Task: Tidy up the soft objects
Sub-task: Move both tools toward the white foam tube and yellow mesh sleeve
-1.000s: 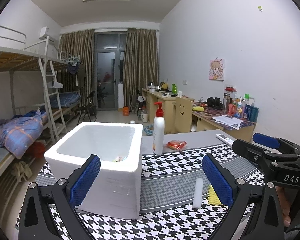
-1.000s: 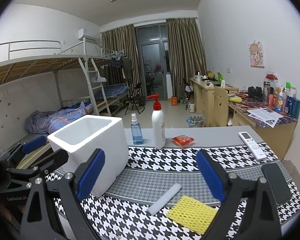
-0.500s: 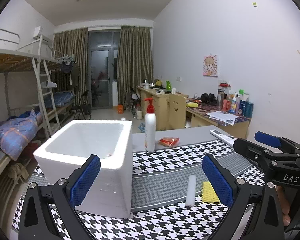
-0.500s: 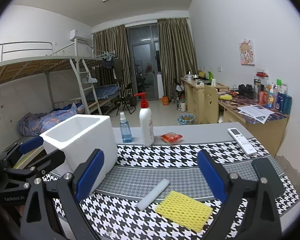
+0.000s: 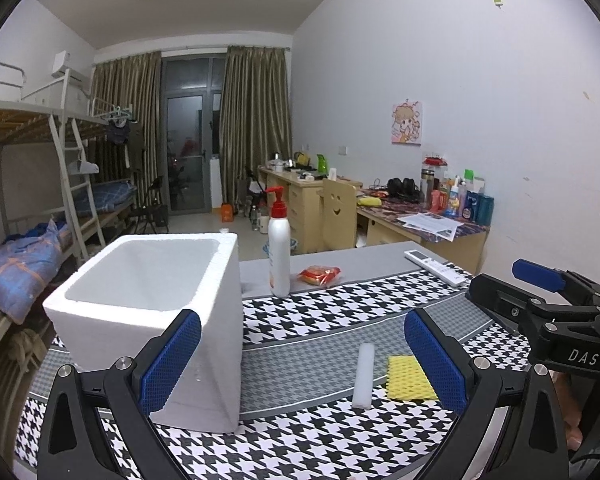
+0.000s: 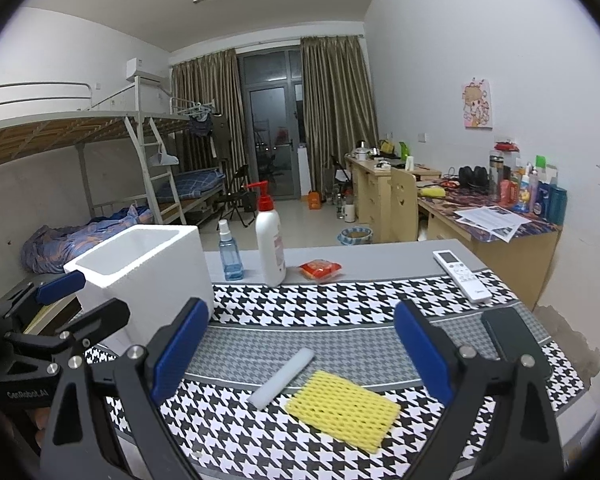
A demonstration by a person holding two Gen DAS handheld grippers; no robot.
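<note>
Indoors, a table under a black-and-white houndstooth cloth (image 6: 340,304) carries a white square foam box (image 5: 156,304) at its left. Beside it stand a white pump bottle with a red nozzle (image 6: 270,250) and a blue spray bottle (image 6: 230,254). Both the left gripper (image 5: 302,354) and right gripper (image 6: 300,348) hover with fingers spread wide, holding nothing. Between them lie a yellow mesh foam pad (image 6: 342,408) and, touching it, a white foam stick (image 6: 282,378).

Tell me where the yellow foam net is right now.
The yellow foam net lies flat on the houndstooth cloth, just right of the white foam stick, between the open right gripper fingers.
</note>
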